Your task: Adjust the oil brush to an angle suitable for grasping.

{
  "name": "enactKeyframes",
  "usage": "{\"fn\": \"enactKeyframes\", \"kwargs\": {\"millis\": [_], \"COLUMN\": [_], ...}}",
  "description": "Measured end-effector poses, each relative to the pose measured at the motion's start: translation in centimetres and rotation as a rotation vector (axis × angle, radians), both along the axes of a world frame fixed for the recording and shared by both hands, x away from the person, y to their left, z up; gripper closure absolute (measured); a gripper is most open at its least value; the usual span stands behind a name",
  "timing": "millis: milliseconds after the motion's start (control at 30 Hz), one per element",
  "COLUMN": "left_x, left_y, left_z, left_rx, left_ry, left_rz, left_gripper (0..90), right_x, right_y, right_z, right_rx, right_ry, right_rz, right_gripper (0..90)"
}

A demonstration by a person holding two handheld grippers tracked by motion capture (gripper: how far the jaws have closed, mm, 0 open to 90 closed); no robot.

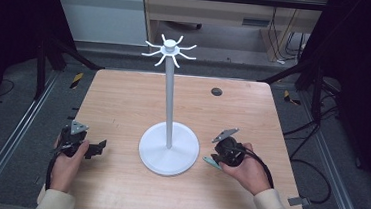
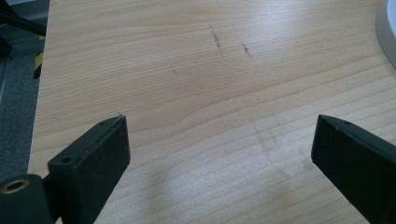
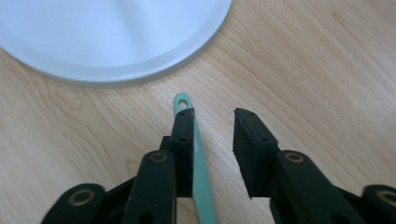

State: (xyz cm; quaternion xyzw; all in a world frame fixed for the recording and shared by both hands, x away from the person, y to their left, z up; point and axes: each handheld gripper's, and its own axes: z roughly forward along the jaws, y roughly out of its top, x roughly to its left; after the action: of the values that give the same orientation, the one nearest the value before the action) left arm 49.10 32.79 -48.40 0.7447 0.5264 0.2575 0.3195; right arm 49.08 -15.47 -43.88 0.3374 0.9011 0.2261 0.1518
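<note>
Just beside the round base of the tall white metal hook stand [image 1: 169, 148], a thin teal plastic handle with a hole at its tip [image 3: 198, 158] is seen lying flat on the light wooden table [image 1: 123, 99]. It is flanked by the right gripper [image 3: 213, 122], its jaws parted, the handle resting against the inner face of one jaw and clear of the other. Well left of the stand, the left gripper [image 2: 219, 135] is held wide open over bare wood.
</note>
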Motion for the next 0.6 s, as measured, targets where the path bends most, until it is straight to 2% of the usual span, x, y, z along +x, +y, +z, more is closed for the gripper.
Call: {"fn": "enactKeyframes", "kwargs": {"millis": [133, 267, 300, 467, 600], "left_x": [0.1, 0.1, 0.1, 0.1, 0.1], "left_y": [0.1, 0.0, 0.0, 0.0, 0.0], "left_z": [0.0, -0.1, 0.0, 0.0, -0.1], "left_rx": [0.000, 0.000, -0.001, 0.001, 0.001], "left_ry": [-0.001, -0.001, -0.005, -0.007, -0.003], "left_rz": [0.001, -0.002, -0.002, -0.003, -0.003], "left_gripper": [3.9, 3.9, 3.9, 3.9, 3.9], "right_x": [0.1, 0.4, 0.6, 0.8, 1.0], "right_y": [0.1, 0.1, 0.2, 0.4, 0.6], "right_z": [0.5, 0.3, 0.1, -0.4, -0.9], "right_rx": [-0.032, -0.056, -0.075, -0.108, -0.139], "right_ry": [0.041, 0.085, 0.107, 0.135, 0.155], "right_rz": [0.019, 0.033, 0.041, 0.053, 0.089], "right_gripper": [58.4, 50.4, 48.1, 53.4, 57.4]}}
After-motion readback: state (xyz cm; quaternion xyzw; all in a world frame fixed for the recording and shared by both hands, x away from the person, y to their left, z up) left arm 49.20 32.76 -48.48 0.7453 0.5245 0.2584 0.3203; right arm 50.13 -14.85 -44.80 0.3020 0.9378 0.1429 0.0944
